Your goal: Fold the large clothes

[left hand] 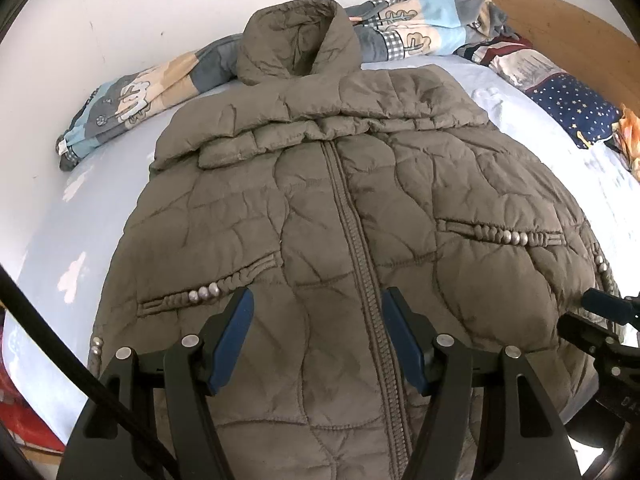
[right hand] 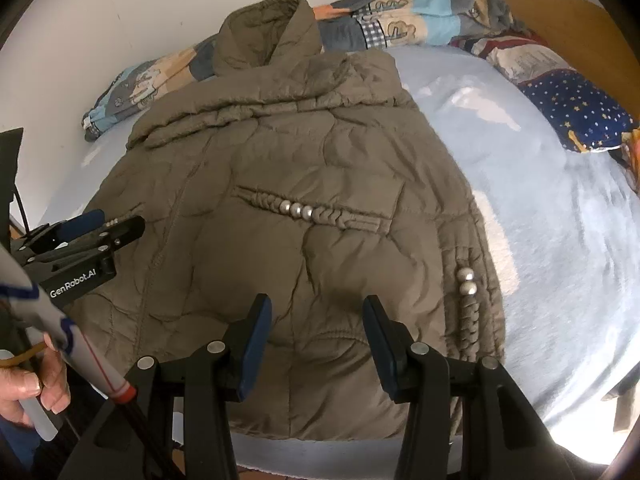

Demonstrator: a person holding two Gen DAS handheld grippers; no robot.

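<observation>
An olive-brown quilted jacket (left hand: 320,200) lies front up on the bed, zipped, its collar toward the wall and its sleeves folded in. It also shows in the right wrist view (right hand: 288,208). My left gripper (left hand: 318,304) is open and empty, hovering over the jacket's lower front astride the zipper (left hand: 352,232). My right gripper (right hand: 317,312) is open and empty above the jacket's lower right part near the hem. The left gripper shows at the left edge of the right wrist view (right hand: 116,224).
The bed has a light blue sheet (right hand: 520,208). A patterned quilt (left hand: 420,24) is bunched along the white wall behind the collar. A star-print pillow (left hand: 572,108) lies at the right by the wooden headboard (left hand: 560,20). A red thing (left hand: 16,408) sits at the lower left.
</observation>
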